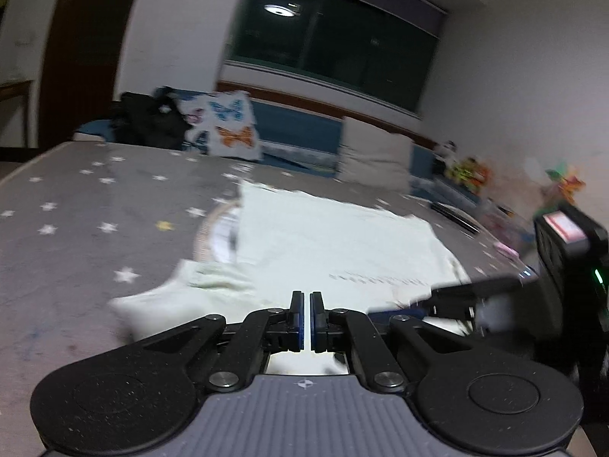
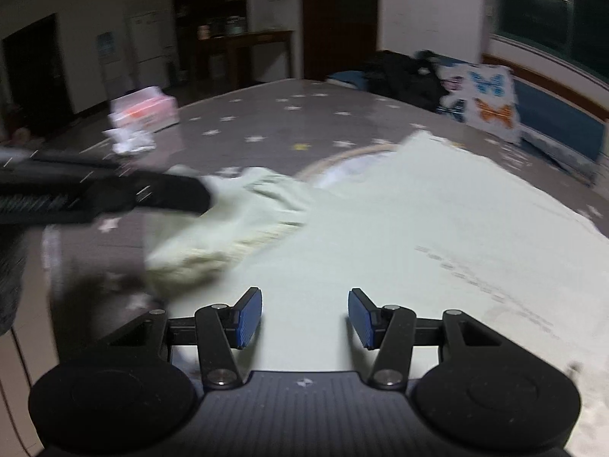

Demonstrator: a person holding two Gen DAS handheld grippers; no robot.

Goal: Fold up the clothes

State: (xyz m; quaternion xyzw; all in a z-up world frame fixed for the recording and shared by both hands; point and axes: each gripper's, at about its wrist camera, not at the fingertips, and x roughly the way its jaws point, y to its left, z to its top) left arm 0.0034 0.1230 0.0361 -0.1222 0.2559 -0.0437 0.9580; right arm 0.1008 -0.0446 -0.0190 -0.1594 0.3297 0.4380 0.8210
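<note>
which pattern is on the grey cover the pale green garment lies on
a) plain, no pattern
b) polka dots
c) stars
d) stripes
c: the grey cover around the pale green garment is dotted with small white stars, plus one yellow star seen in the left wrist view.
</note>
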